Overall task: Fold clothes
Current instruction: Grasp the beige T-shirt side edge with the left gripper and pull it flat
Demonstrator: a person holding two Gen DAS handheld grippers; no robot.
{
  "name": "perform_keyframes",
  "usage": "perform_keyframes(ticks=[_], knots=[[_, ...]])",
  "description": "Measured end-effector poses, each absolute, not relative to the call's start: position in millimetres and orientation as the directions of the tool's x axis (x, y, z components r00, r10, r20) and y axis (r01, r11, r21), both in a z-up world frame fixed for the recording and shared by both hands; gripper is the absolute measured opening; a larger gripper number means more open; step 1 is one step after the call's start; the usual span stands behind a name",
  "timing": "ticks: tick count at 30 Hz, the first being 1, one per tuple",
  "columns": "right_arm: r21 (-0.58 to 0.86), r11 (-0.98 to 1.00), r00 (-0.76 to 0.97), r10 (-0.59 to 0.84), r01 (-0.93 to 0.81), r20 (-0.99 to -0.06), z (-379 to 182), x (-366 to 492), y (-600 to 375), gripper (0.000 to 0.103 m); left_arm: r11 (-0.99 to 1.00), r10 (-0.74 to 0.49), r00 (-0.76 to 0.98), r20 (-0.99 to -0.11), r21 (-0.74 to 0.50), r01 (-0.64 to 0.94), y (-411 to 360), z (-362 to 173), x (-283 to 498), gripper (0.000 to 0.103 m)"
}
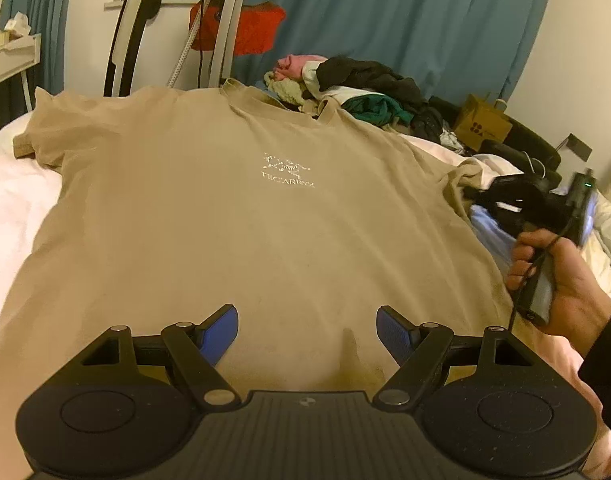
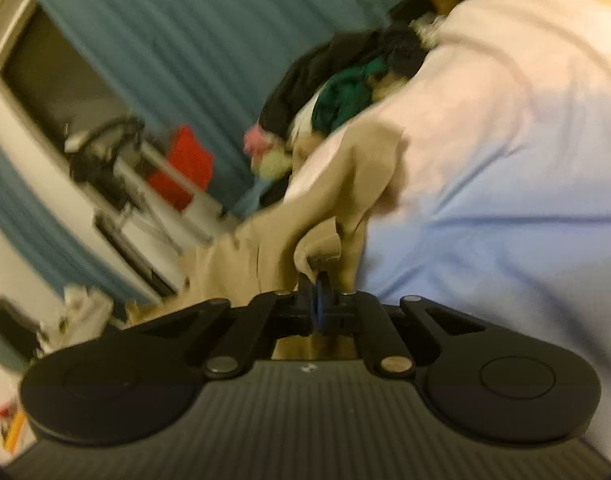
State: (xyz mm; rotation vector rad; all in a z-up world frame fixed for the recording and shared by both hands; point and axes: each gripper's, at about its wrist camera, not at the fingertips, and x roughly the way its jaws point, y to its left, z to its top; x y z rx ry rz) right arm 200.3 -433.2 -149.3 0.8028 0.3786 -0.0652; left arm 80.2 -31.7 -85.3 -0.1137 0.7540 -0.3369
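Tan T-shirt (image 1: pixel 225 216) flat on bed (image 1: pixel 9 208) | right tongs (image 2: pixel 319 292) clamped on sleeve (image 2: pixel 345 184) (likely first fold) | left tongs (image 1: pixel 307 332) wide apart, empty, near hem

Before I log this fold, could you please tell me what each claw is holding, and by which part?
The right claw is shut on the beige cotton T-shirt at its sleeve. The left claw is open, holding nothing.

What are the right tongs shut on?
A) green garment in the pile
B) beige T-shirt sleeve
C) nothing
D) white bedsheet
B: in the right wrist view the right tongs are closed with a bunched fold of the beige T-shirt between the pads.
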Motion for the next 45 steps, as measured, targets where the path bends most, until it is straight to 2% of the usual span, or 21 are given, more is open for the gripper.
perform_keyframes(ticks=[3, 6, 9, 15, 16, 17, 18, 19, 23, 28, 30, 31, 33, 35, 39, 41, 43, 44, 45], knots=[[0.723, 0.64, 0.945, -0.016, 0.262, -0.328, -140, 182, -453, 0.004, 0.938, -0.346, 0.673, -0.654, -0.224, 0.264, -34, -87, 82, 0.078], [0.653, 0.675, 0.915, -0.082, 0.343, -0.396, -143, 178, -464, 0.004, 0.936, -0.349, 0.667, -0.659, -0.214, 0.278, -37, -89, 80, 0.078], [0.588, 0.711, 0.879, -0.088, 0.385, -0.47, -154, 185, -464, 0.005, 0.932, -0.359, 0.664, -0.656, -0.207, 0.299, -39, -88, 75, 0.078], [0.643, 0.69, 0.89, -0.002, 0.332, -0.457, -129, 152, -451, 0.013, 0.918, -0.381, 0.672, -0.636, -0.173, 0.357, -55, -83, 62, 0.078], [0.651, 0.691, 0.895, 0.013, 0.315, -0.447, -119, 143, -448, 0.024, 0.916, -0.384, 0.67, -0.635, -0.169, 0.365, -57, -83, 60, 0.078], [0.652, 0.696, 0.897, 0.024, 0.302, -0.441, -107, 130, -442, 0.048, 0.913, -0.389, 0.668, -0.635, -0.165, 0.374, -59, -83, 57, 0.078], [0.644, 0.707, 0.899, 0.029, 0.291, -0.438, -95, 117, -435, 0.064, 0.909, -0.394, 0.663, -0.636, -0.163, 0.384, -61, -83, 55, 0.077], [0.629, 0.726, 0.902, 0.028, 0.277, -0.43, -83, 108, -429, 0.085, 0.905, -0.4, 0.658, -0.638, -0.163, 0.393, -63, -83, 52, 0.077], [0.567, 0.802, 0.929, 0.043, 0.187, -0.367, -45, 36, -401, 0.085, 0.881, -0.445, 0.619, -0.647, -0.193, 0.432, -72, -83, 31, 0.074], [0.579, 0.797, 0.947, 0.029, 0.17, -0.319, -35, -49, -390, 0.086, 0.805, -0.554, 0.519, -0.651, -0.262, 0.532, -94, -83, -1, 0.073], [0.591, 0.786, 0.957, -0.006, 0.185, -0.291, -30, -70, -392, 0.087, 0.762, -0.607, 0.462, -0.647, -0.308, 0.569, -108, -84, -13, 0.068], [0.593, 0.783, 0.96, -0.022, 0.19, -0.279, -28, -76, -392, 0.087, 0.738, -0.633, 0.43, -0.644, -0.332, 0.588, -116, -84, -19, 0.065], [0.595, 0.78, 0.965, -0.044, 0.194, -0.257, -25, -83, -394, 0.087, 0.691, -0.673, 0.363, -0.645, -0.372, 0.62, -134, -89, -30, 0.052], [0.606, 0.772, 0.968, -0.046, 0.191, -0.247, -26, -84, -397, 0.087, 0.662, -0.685, 0.301, -0.663, -0.393, 0.638, -153, -99, -39, 0.047], [0.629, 0.752, 0.965, -0.035, 0.196, -0.259, -32, -81, -402, 0.087, 0.643, -0.662, 0.245, -0.709, -0.368, 0.671, -183, -119, -53, 0.047], [0.628, 0.754, 0.965, -0.03, 0.194, -0.261, -34, -82, -402, 0.087, 0.632, -0.662, 0.22, -0.716, -0.375, 0.678, -193, -129, -54, 0.055], [0.622, 0.759, 0.965, -0.029, 0.191, -0.261, -34, -81, -401, 0.087, 0.628, -0.657, 0.202, -0.727, -0.378, 0.681, -201, -134, -56, 0.054], [0.62, 0.761, 0.965, -0.028, 0.19, -0.261, -35, -81, -400, 0.087, 0.625, -0.653, 0.198, -0.731, -0.372, 0.686, -205, -135, -59, 0.053], [0.623, 0.759, 0.966, -0.027, 0.188, -0.258, -35, -82, -401, 0.087, 0.614, -0.651, 0.197, -0.733, -0.356, 0.704, -210, -135, -61, 0.042]])
